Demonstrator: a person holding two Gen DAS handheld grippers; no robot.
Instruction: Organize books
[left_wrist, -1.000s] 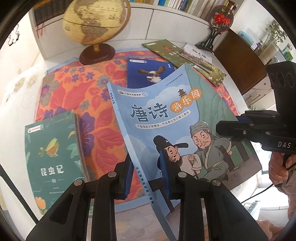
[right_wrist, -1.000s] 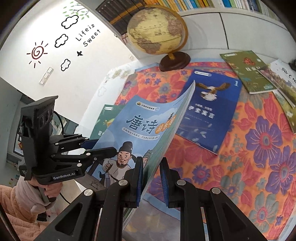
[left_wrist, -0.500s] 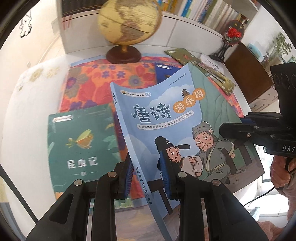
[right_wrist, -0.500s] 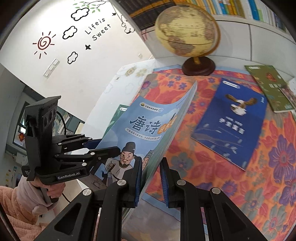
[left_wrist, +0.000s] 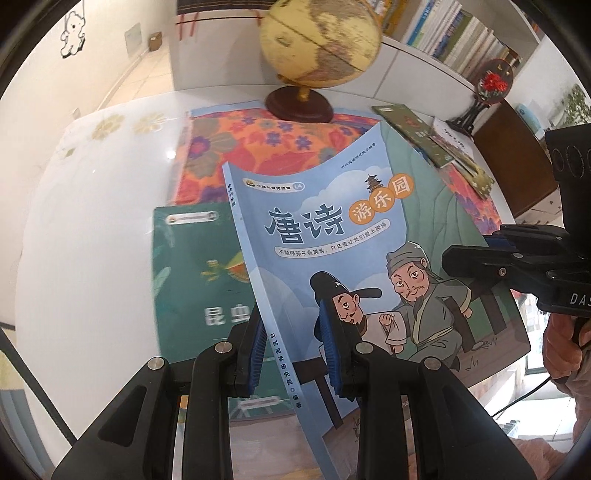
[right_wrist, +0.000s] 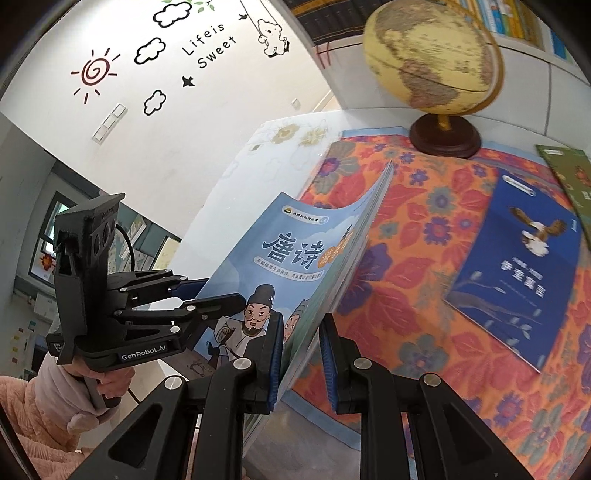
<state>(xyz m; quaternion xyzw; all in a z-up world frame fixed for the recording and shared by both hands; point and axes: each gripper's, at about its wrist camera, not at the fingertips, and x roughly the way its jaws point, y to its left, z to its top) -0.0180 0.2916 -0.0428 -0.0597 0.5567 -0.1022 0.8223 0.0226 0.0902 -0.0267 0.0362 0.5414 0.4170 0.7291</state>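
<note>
The left tongs (left_wrist: 291, 354) are clamped narrow on the spine edge of the light blue Tang poetry book (left_wrist: 332, 251), near its lower end. The right tongs (right_wrist: 301, 354) pinch the same book (right_wrist: 295, 266) at its open page edge, also low down. Held between both, the book is lifted off the tabletop (left_wrist: 92, 221) and tilted, cover toward the left wrist camera, its long axis running from the tongs up and away toward the globe; its upper corner curls slightly. A hand (right_wrist: 110, 384) in a fluffy pink sleeve (right_wrist: 33, 417) grips the left tool's handle.

Just behind the lifted book in the left wrist view, a dark green insect book (left_wrist: 192, 277) lies flat, half on the white tabletop and half on the floral orange cloth (right_wrist: 424, 280). To the right, in the right wrist view, a dark blue book with an eagle (right_wrist: 517, 266) lies flat on the cloth. Farther off, a green book (left_wrist: 413, 129) and other thin books lie near the far right corner. The globe (left_wrist: 317, 40) on its dark round base stands at the cloth's far edge, before a bookshelf (left_wrist: 443, 33).
</note>
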